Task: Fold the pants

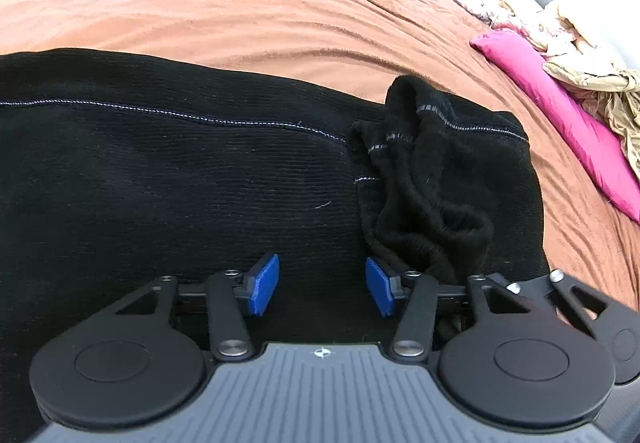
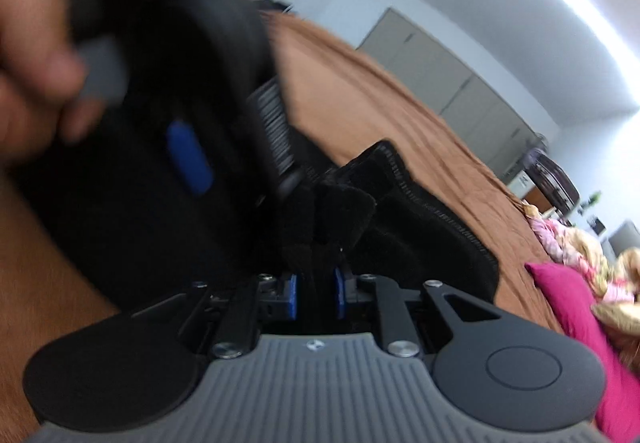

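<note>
Black ribbed pants point(image 1: 180, 171) lie flat across the brown bedspread point(image 1: 240, 3), with a white-stitched seam along the far side and a bunched waistband at the right. My left gripper point(image 1: 322, 289) is open just above the fabric, its blue pads point(image 1: 264, 285) apart and empty. My right gripper point(image 2: 316, 293) is shut on a bunch of the black pants point(image 2: 340, 219), blue pads pressed on the cloth. The left gripper's body and the hand holding it fill the upper left of the right wrist view point(image 2: 160, 83), blurred.
A magenta pillow point(image 1: 560, 115) lies at the right edge of the bed, with crumpled beige and floral cloth point(image 1: 580, 55) behind it. Cabinets point(image 2: 452, 75) and a white wall stand beyond the bed.
</note>
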{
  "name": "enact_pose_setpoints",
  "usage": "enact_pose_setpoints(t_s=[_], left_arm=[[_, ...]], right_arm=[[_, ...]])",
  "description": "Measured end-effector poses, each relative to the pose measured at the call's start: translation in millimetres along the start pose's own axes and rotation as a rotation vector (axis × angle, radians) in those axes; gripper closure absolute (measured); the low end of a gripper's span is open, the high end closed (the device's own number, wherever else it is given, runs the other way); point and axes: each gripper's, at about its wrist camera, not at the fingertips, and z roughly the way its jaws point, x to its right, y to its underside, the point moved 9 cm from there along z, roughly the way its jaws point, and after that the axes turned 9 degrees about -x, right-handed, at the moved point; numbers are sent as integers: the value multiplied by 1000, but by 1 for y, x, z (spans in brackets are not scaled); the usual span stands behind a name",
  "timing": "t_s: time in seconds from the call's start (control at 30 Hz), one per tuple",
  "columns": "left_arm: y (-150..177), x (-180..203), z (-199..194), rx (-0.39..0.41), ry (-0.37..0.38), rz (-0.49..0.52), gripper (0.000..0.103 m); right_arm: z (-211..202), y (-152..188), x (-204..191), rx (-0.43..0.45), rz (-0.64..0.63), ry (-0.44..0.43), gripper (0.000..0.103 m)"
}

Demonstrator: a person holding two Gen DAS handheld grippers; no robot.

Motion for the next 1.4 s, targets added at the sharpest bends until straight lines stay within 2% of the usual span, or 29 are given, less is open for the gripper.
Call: enact_pose_setpoints(t_s=[0.07, 0.17, 0.3, 0.4, 0.53, 0.63, 0.67, 0.7, 0.77, 0.8, 0.93, 1.0, 1.07, 1.13, 1.2, 1.23, 1.3, 1.4], left_arm=[[-2, -1, -4, 13, -10, -14, 44], [-8, 3, -18, 68, -9, -13, 37], [-16, 16, -37, 125, -17, 48, 35], [-19, 26, -44, 142, -37, 101, 34], [-17, 28, -38, 120, -62, 127, 33], [-11, 23, -23, 65, -111, 129, 33], [-9, 19, -19, 51, -126, 131, 34], [-6, 17, -15, 38, -143, 131, 34], [-2, 11, -11, 25, -158, 125, 34], [0, 9, -11, 22, -158, 116, 34], [3, -6, -24, 32, -144, 92, 34], [3, -10, -34, 49, -139, 89, 34], [5, -19, -50, 63, -129, 81, 34], [7, -32, -73, 99, -120, 67, 33], [10, -55, -99, 150, -113, 29, 22], [12, -69, -111, 171, -113, 8, 22], [20, -105, -134, 199, -127, -49, 21], [38, -164, -167, 239, -163, -148, 21]], right_arm=[[3, 6, -5, -15, -45, 1, 89], [4, 8, -5, -21, -92, 5, 84], [2, -3, 9, -41, -55, -44, 73], [-18, -11, 20, -18, 10, -120, 72], [-44, -22, 57, 59, 174, -267, 71], [-42, -23, 96, 70, 350, -255, 71], [-36, -22, 107, 58, 406, -243, 73], [-30, -19, 115, 38, 449, -217, 81], [-14, -18, 120, -9, 480, -178, 88], [-6, -19, 118, -27, 481, -174, 89], [21, -21, 80, -101, 476, -221, 91], [42, -17, 64, -159, 457, -229, 98], [55, -14, 60, -195, 428, -197, 99], [46, -18, 63, -199, 450, -161, 98], [25, -26, 64, -155, 464, -124, 89], [12, -34, 65, -114, 464, -116, 86], [-11, -43, 59, -71, 471, -133, 85], [-36, -60, 34, -53, 483, -191, 85]])
